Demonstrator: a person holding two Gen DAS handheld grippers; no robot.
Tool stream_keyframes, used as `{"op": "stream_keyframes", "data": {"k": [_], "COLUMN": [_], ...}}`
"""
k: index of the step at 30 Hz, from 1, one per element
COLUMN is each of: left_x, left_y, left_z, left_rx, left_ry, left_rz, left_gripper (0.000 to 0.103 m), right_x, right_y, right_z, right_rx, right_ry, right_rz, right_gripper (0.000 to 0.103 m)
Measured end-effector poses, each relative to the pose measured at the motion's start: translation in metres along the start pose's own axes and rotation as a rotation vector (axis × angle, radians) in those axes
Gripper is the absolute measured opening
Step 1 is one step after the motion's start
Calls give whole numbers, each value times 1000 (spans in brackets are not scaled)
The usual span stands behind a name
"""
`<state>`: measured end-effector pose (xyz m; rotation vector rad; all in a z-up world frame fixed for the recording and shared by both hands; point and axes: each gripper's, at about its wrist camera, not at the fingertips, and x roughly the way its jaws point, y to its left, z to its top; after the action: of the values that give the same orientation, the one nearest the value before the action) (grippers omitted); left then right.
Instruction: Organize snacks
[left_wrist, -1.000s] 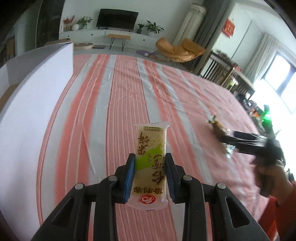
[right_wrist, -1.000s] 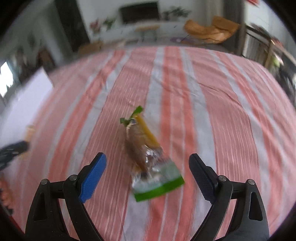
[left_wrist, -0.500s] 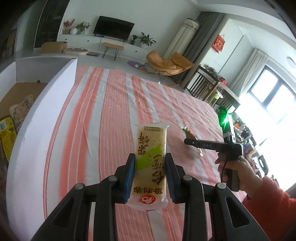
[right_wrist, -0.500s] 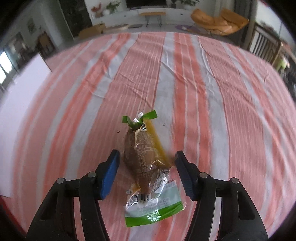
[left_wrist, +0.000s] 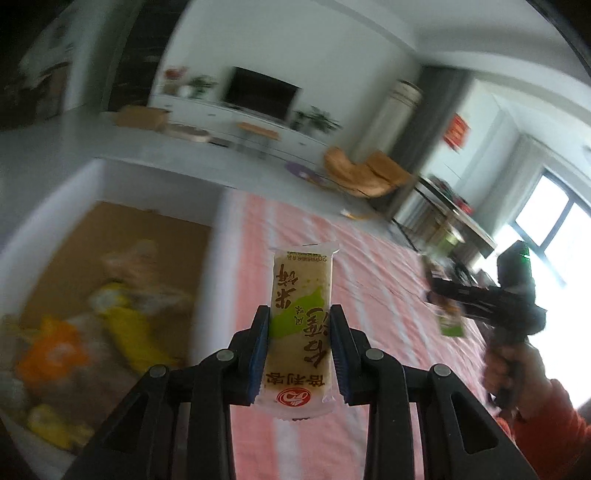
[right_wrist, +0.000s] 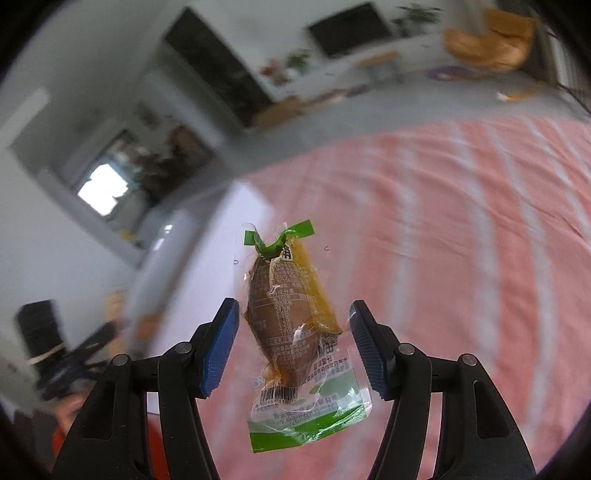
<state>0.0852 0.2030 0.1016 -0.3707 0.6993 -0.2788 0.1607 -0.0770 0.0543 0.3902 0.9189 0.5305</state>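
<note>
Carrying both snacks to the box (left_wrist: 218, 236) at left frame calls for steady holds: the left gripper (left_wrist: 300, 345) is clamped on the rice cracker pack (left_wrist: 301, 332), and the right gripper (right_wrist: 291, 347), having just closed, pinches the brown snack pouch (right_wrist: 291, 325) aloft over the striped worktop (right_wrist: 461, 258).

Two hand-held grippers (left_wrist: 299, 345) (right_wrist: 290, 345), each with one snack packet (left_wrist: 300, 325) (right_wrist: 291, 325), and one white box (left_wrist: 207, 266).

- Rice cracker packet (left_wrist: 301, 325): glossy printed plastic film.
- Vacuum-packed snack pouch (right_wrist: 295, 332): clear, shiny, wrinkled plastic.
- Striped tablecloth (right_wrist: 461, 258): matt woven cloth, lightly creased.
- Box (left_wrist: 110, 229): brown cardboard floor, smooth white walls.
</note>
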Motion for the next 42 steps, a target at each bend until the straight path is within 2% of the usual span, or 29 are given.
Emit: {"op": "stream_keyframes", "data": {"k": [3, 7, 9, 11, 13, 14, 16, 19, 22, 24, 25, 30, 33, 36, 39, 42], "left_x": [-17, -28, -29, -28, -28, -27, -26, -27, -33, -39, -43, -61, -62, -55, -54, -56], "left_y": [49, 101, 118, 129, 136, 138, 139, 131, 115, 109, 105, 78, 83, 94, 98, 101], "left_z": [8, -3, -18, -30, -37, -41, -44, -45, -47, -44, -42, -43, -44, -44, -46, -47], "left_rx": [-58, -118, -131, -144, -151, -152, -146, -94, -35, -18, -17, 0, -42, -81, -91, -100], "left_ry": [-14, 4, 26, 39, 37, 36, 37, 19, -20, -51, -65, -163, -153, -84, -60, -62], "left_rz": [91, 240, 319, 349, 386, 405, 457, 609, 744, 784, 801, 975, 954, 906, 925, 906], "left_gripper": [31, 31, 38, 64, 78, 81, 82, 87, 93, 95, 103, 103, 103, 103, 103, 103], "right_x": [30, 83, 113, 147, 169, 186, 206, 218, 206, 194, 190, 177, 172, 177, 175, 175], "right_y": [74, 157, 192, 230, 253, 263, 272, 266, 253, 245, 243, 250, 254, 253, 254, 256], "right_z": [12, 8, 1, -14, -33, -42, -58, -68, -58, -52, -48, -50, -58, -63, -65, -66], "right_rx": [-59, -110, -142, -192, -220, -232, -241, -238, -253, -255, -263, -373, -420, -440, -455, -482], "right_ry": [28, 105, 148, 197, 229, 257, 308, 361, 329, 304, 292, 241, 237, 257, 259, 261], "right_rz": [117, 250, 281, 299, 289, 271, 246, 210, 184, 173, 165, 93, 54, 5, -25, -54], "right_gripper": [65, 65, 65, 67, 70, 72, 74, 74, 77, 78, 78, 78, 78, 78, 78, 78]}}
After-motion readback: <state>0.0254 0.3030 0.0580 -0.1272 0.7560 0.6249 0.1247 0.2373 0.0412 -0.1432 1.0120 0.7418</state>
